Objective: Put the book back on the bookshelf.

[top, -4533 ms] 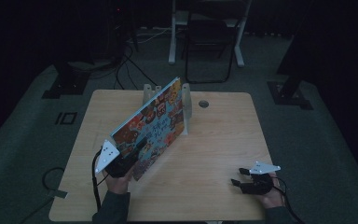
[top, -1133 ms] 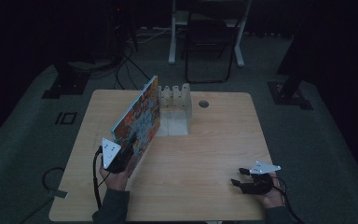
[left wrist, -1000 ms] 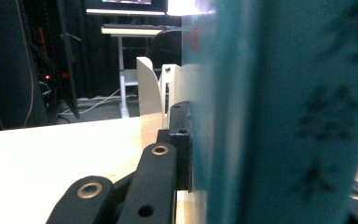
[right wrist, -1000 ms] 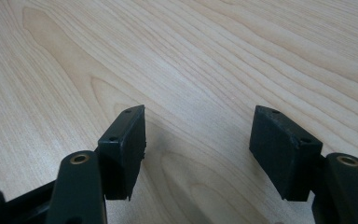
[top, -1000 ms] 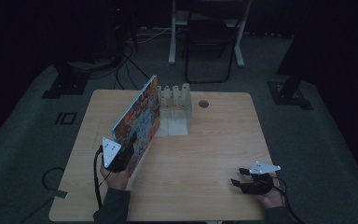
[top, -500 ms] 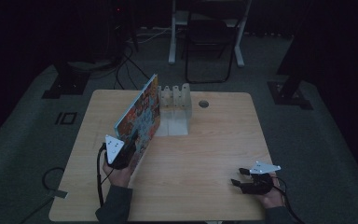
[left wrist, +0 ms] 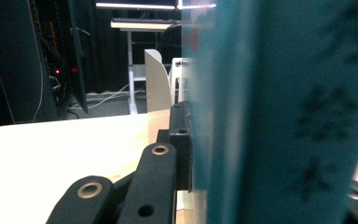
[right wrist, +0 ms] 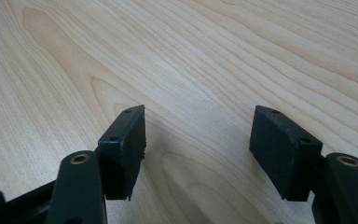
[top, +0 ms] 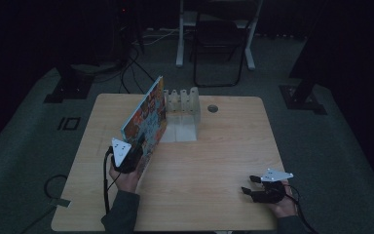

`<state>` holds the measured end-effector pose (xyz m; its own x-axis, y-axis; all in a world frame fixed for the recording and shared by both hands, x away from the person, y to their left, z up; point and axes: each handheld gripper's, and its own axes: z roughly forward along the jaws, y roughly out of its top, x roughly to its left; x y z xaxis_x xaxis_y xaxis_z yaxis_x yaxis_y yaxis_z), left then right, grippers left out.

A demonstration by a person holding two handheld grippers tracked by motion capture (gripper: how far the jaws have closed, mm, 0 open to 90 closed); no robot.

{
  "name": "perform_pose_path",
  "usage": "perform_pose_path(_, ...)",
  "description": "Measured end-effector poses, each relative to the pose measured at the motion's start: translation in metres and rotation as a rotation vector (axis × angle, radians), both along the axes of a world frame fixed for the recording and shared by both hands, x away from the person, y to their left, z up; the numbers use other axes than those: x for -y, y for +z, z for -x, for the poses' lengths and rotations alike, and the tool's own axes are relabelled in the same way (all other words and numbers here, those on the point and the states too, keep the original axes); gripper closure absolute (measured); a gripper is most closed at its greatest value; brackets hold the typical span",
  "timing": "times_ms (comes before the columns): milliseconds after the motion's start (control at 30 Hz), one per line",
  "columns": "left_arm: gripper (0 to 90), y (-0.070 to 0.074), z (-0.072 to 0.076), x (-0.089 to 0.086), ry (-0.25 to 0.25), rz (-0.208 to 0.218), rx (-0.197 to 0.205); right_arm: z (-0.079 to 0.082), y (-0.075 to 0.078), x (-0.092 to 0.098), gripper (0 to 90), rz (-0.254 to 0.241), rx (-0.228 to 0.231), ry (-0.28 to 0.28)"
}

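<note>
A large colourful picture book [top: 147,117] stands almost on edge over the left half of the table, its far end by a white slotted rack [top: 181,105]. My left gripper [top: 132,157] is shut on the book's near lower edge. In the left gripper view the book's teal spine [left wrist: 279,112] sits pressed against the black pad [left wrist: 181,140], with the rack [left wrist: 161,84] beyond. Near the table's front right corner my right gripper [top: 247,184] rests low over the wood, open. The right gripper view has bare wood between its two pads [right wrist: 126,144].
The wooden table [top: 224,146] has a round cable hole [top: 213,108] behind the rack's right side. A chair [top: 214,44] and desk legs stand on the dark floor behind. Cables trail from both grippers off the front edge.
The book has been swung from a leaning, face-up tilt to nearly upright on edge, and has shifted slightly right toward the rack. The right gripper has stayed put.
</note>
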<state>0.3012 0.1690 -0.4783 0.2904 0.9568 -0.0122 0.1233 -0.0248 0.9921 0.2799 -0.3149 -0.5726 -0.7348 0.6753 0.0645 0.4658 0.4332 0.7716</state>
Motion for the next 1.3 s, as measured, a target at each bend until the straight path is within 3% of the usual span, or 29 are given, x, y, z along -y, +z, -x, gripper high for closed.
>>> perform_pose_path(1300,81.1,0.002,-0.023,0.011,0.018,0.027,0.029,0.0,0.0,0.0,35.1,-0.005,-0.006,-0.001)
